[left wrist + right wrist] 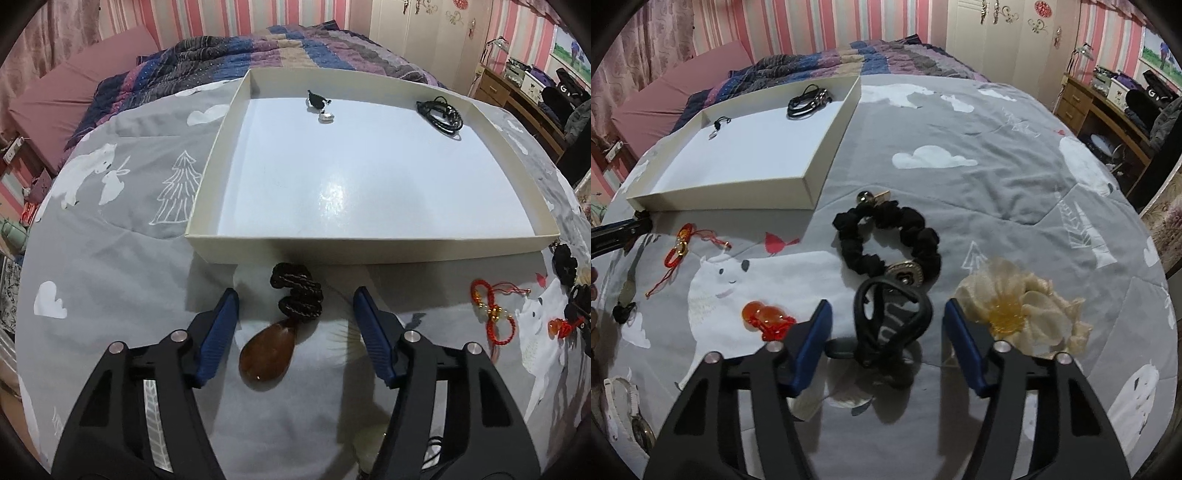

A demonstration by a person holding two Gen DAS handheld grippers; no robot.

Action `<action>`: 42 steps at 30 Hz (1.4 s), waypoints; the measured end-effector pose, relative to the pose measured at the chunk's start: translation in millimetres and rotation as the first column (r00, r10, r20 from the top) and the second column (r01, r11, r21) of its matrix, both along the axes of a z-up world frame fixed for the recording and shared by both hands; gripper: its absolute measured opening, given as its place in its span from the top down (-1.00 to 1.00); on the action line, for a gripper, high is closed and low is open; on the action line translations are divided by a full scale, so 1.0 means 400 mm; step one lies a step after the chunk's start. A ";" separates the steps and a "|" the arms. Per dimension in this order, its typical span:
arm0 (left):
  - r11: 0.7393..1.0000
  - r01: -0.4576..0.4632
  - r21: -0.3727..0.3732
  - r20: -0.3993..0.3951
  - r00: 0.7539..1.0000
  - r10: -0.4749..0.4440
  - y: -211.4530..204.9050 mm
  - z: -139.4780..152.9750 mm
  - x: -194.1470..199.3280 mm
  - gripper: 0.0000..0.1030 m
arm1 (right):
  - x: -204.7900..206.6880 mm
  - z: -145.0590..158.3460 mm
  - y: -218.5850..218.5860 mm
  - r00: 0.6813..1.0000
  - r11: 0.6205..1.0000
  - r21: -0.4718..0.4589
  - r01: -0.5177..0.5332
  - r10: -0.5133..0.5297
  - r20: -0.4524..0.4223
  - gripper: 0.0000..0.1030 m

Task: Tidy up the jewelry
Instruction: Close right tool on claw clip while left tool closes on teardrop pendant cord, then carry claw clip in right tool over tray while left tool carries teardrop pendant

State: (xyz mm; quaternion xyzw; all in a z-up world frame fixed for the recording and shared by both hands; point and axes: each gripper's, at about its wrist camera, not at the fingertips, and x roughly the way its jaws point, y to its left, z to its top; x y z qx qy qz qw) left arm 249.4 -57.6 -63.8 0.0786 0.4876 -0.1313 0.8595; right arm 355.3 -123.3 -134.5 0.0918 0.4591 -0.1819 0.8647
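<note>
In the left wrist view a shallow white box [280,251] lies on the bed and holds a small silver pendant [326,116] and a coiled black cord [440,113]. My left gripper [295,299] is open, its jaws on either side of a brown teardrop pendant [264,358] with a dark braided cord [297,295]. In the right wrist view my right gripper [886,310] is open around a black looped cord piece [892,321]. The white box [738,192] sits far left.
A black scrunchie [890,240], a cream fabric flower [1019,302], an orange bead charm [764,317] and a red knotted bracelet [679,251] lie on the grey bedspread [997,184]. The red bracelet also shows in the left wrist view [493,314]. A desk [1108,110] stands at right.
</note>
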 end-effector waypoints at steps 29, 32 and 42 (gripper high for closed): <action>0.990 0.046 -0.130 0.131 0.991 -0.029 -0.050 0.250 0.007 0.61 | 0.146 0.225 0.005 0.977 0.994 -0.034 -0.103 0.107 0.184 -0.02; 0.987 0.045 -0.154 0.117 0.993 -0.027 -0.068 0.262 0.080 0.61 | 0.240 0.250 0.022 0.968 0.989 -0.034 -0.146 0.150 0.199 -0.02; 0.995 -0.003 -0.099 0.053 0.999 0.008 -0.105 0.169 0.352 0.61 | 0.632 0.186 0.082 0.977 0.982 0.027 -0.189 0.185 0.102 -0.02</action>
